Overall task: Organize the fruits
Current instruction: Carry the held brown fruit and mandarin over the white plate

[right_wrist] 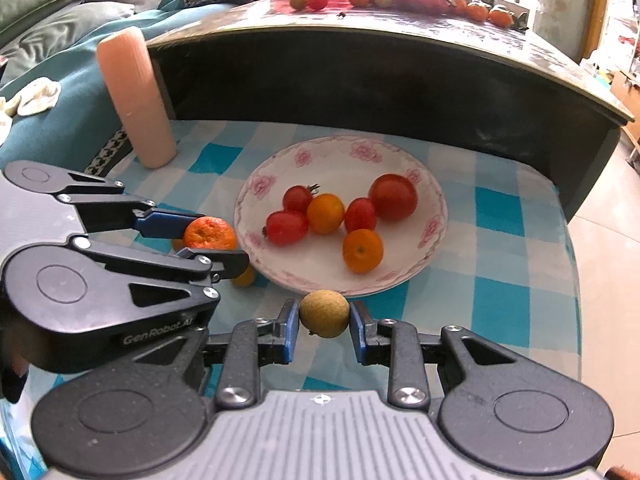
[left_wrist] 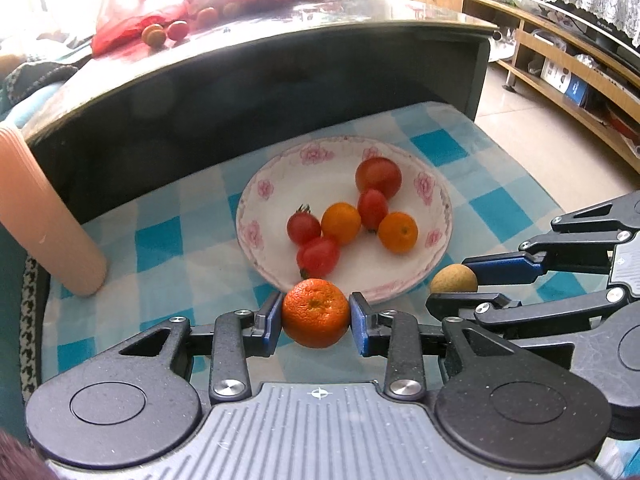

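The mandarin sits between the blue fingers of the left gripper, clamped from both sides just at the near rim of the flowered plate. The right gripper has its fingers closed in the same way on a small tan, rough-skinned fruit, perhaps a longan, also just short of the plate's near edge. On the plate lie four red tomatoes, one of them larger, and two small oranges, bunched toward the middle. A small yellow fruit lies on the checked cloth under the left gripper, largely hidden. Beyond that, a pink cylinder stands on the cloth near its far left corner, and more fruit lies by a red bag on the higher worktop behind. The likely trouble is in the release: both fruits are round, and if let go at the sloping rim they could roll back onto the cloth, or into the cluster and nudge a tomato outward. The two grippers are also close together, so moving both in at once risks a knock that loosens either hold.
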